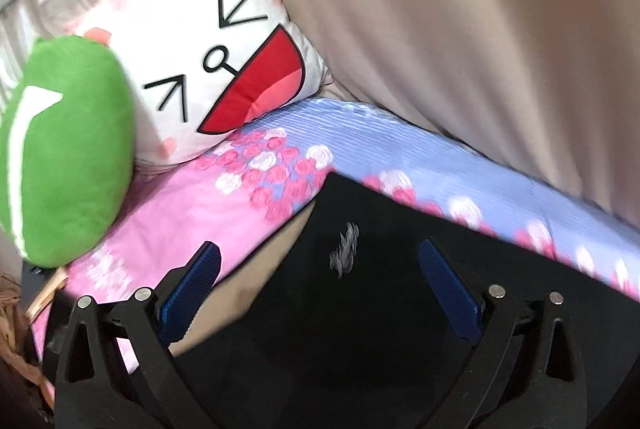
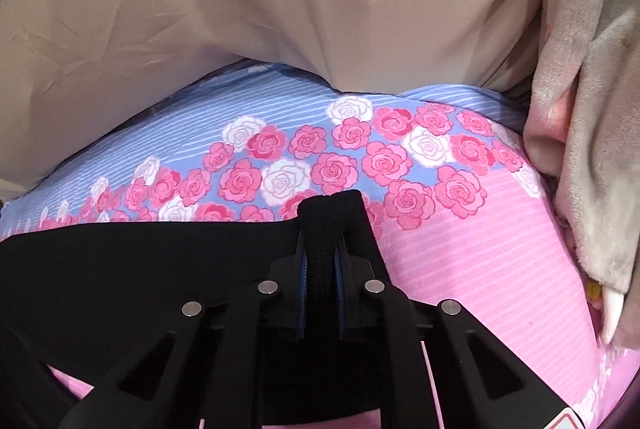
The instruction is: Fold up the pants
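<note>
Black pants (image 1: pixel 384 309) lie flat on a bed with a pink and blue rose-print sheet (image 1: pixel 208 205). A small grey logo (image 1: pixel 344 249) shows on them. My left gripper (image 1: pixel 320 261) is open, its blue pads (image 1: pixel 192 293) spread wide just above the pants near their corner, holding nothing. In the right wrist view my right gripper (image 2: pixel 320 253) is shut on a pinched-up edge of the black pants (image 2: pixel 140 269), which stretch away to the left over the sheet (image 2: pixel 480 249).
A white smiley-face pillow (image 1: pixel 208 61) and a green plush cushion (image 1: pixel 68 157) sit at the bed's head on the left. A beige curtain (image 1: pixel 460 29) hangs along the far side. A grey-pink fleece blanket (image 2: pixel 592 149) lies at the right.
</note>
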Available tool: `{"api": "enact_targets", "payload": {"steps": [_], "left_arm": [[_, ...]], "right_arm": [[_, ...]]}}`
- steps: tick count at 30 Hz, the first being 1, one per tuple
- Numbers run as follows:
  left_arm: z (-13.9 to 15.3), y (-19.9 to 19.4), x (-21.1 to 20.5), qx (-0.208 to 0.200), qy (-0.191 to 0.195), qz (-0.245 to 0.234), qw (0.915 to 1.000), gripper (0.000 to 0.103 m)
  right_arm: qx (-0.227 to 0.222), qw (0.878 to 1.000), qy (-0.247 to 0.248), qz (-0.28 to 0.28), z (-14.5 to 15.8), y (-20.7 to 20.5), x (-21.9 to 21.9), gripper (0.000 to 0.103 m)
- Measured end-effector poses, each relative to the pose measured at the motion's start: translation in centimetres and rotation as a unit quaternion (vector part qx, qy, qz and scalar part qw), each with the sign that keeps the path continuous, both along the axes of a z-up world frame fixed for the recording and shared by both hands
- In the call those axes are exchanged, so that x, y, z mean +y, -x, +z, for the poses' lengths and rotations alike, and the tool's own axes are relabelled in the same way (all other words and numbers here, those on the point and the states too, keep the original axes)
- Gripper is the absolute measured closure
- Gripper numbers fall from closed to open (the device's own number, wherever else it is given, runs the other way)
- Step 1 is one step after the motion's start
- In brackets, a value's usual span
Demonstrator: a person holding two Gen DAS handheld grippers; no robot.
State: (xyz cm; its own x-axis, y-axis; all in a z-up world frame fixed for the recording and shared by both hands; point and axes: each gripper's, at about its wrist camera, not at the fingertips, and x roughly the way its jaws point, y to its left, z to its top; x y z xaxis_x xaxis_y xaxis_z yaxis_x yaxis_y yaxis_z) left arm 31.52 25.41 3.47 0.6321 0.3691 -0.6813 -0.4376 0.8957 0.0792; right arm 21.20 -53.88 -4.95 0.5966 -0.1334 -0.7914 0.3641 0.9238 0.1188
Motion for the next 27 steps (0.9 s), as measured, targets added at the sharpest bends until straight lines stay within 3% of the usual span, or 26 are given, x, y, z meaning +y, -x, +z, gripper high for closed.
{"api": "enact_targets", "payload": {"steps": [6, 8, 10, 13, 18, 22, 24, 27], "left_arm": [[-4.4, -8.3, 4.4, 0.066, 0.067, 0.023, 0.9953, 0.007], [-5.4, -9.2, 5.0, 0.066, 0.079, 0.023, 0.9944, 0.022], [-5.7, -9.5, 5.0, 0.069, 0.081, 0.005, 0.9943, 0.077], [-4.7, -8.9, 4.8, 0.056, 0.094, -0.015, 0.9939, 0.084], [1.8, -2.3, 4.1, -0.020, 0.089, -0.072, 0.9932, 0.093], [5.9, 6.7, 4.7, -0.051, 0.094, -0.108, 0.9884, 0.093], [6.4, 10.8, 5.2, -0.050, 0.085, -0.111, 0.9889, 0.093], [4.9, 16.8, 6.1, -0.016, 0.073, -0.096, 0.9926, 0.093]], "right_arm": [[0.002, 1.000, 0.000, -0.019, 0.0, 0.8, 0.9, 0.093], [0.005, 1.000, 0.003, -0.023, -0.3, 0.9, 1.2, 0.093], [0.006, 1.000, 0.007, -0.026, -0.3, 0.7, 1.5, 0.093], [-0.004, 0.999, 0.007, -0.031, 0.1, 0.9, 1.7, 0.093], [-0.046, 0.999, 0.015, -0.016, 3.2, 2.9, 2.7, 0.094], [-0.100, 0.995, 0.013, 0.004, 7.0, 7.6, 3.0, 0.094], [-0.112, 0.993, 0.022, 0.017, 8.1, 10.7, 3.5, 0.094], [-0.107, 0.993, 0.042, 0.030, 8.2, 14.5, 4.2, 0.094]]}}
